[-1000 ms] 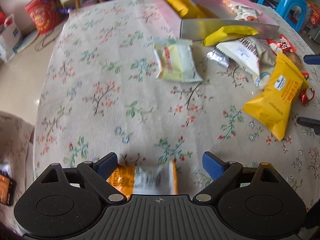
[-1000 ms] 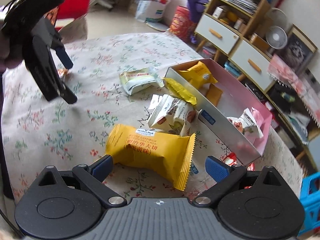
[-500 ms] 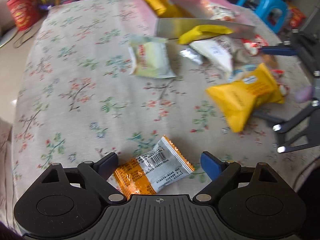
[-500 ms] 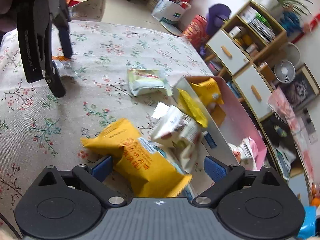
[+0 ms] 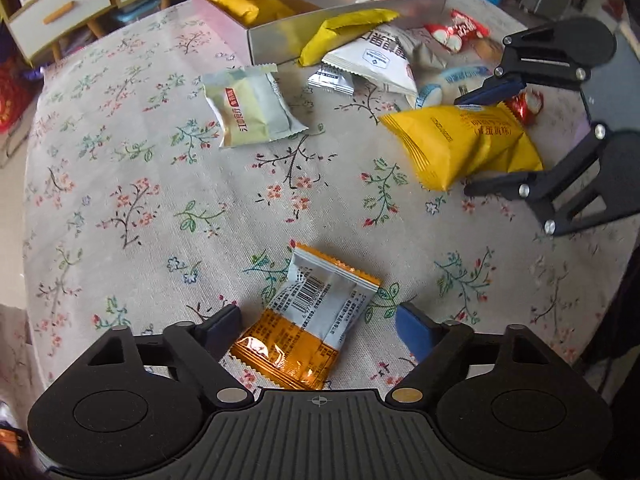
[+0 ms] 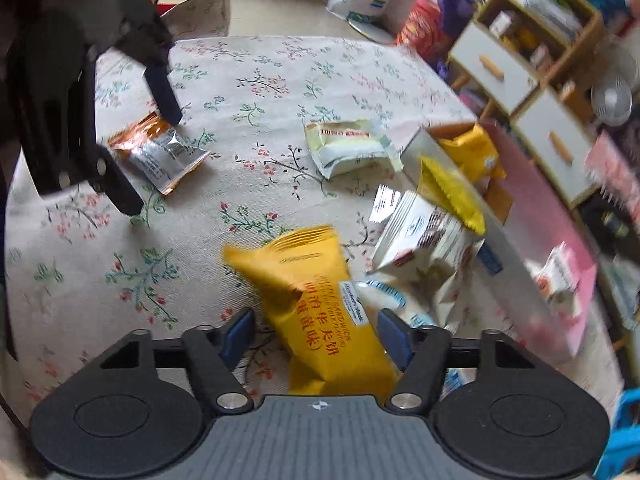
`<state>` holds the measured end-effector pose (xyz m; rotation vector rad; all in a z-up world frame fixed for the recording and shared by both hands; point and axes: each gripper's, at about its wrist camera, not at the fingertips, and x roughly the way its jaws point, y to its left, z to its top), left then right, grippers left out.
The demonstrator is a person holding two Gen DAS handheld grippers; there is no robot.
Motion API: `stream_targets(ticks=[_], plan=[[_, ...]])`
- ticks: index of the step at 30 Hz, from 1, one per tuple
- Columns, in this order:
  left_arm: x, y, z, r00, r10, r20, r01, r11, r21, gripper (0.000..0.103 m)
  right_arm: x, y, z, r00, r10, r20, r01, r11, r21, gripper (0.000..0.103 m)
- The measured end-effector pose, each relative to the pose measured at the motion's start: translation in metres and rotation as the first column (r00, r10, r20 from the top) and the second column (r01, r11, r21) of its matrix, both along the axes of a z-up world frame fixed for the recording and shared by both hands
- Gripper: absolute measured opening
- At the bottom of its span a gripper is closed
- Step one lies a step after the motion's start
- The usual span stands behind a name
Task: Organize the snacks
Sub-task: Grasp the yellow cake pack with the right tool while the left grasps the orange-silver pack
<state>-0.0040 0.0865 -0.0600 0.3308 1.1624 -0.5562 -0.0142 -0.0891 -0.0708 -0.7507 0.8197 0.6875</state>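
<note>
We hold the left gripper (image 5: pixel 318 326) low over the floral worktop (image 5: pixel 160 200), its jaws closing around the orange-and-silver snack packet (image 5: pixel 308 320) that lies flat between them, pads not yet touching it. Our right gripper (image 6: pixel 314 332) has its jaws closing on the big yellow snack packet (image 6: pixel 320 312), near the pile beside the pink box (image 6: pixel 560 280); we cannot tell whether the pads press it.

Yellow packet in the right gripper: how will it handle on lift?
Yellow packet is likely soft: its film already creases while the right gripper closes around it. Puffy, so probably light. Glossy wrap may slip, and the free end could droop.
</note>
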Motion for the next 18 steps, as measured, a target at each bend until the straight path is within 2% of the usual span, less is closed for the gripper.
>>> stream_targets(ticks=[3, 8, 13, 18], plan=[[0.001, -0.001, 0.002, 1.000, 0.003, 0.010, -0.003, 1.000, 0.002, 0.071, 0.001, -0.002, 0.001, 0.999, -0.024, -0.037, 0.025, 1.000, 0.016, 0.042], [0.000, -0.002, 0.002, 0.999, 0.005, 0.033, -0.005, 1.000, 0.002, 0.062, 0.002, -0.003, 0.002, 0.994, -0.056, -0.093, 0.060, 0.997, 0.038, 0.038], [-0.001, -0.005, 0.003, 0.999, 0.003, 0.049, -0.003, 1.000, -0.005, 0.045, 0.006, -0.004, 0.003, 0.987, -0.092, -0.130, 0.100, 0.993, 0.061, 0.037], [-0.002, -0.006, 0.005, 0.998, 0.014, 0.057, -0.013, 1.000, -0.012, 0.039, 0.011, -0.005, 0.002, 0.981, -0.120, -0.155, 0.133, 0.988, 0.082, 0.032]])
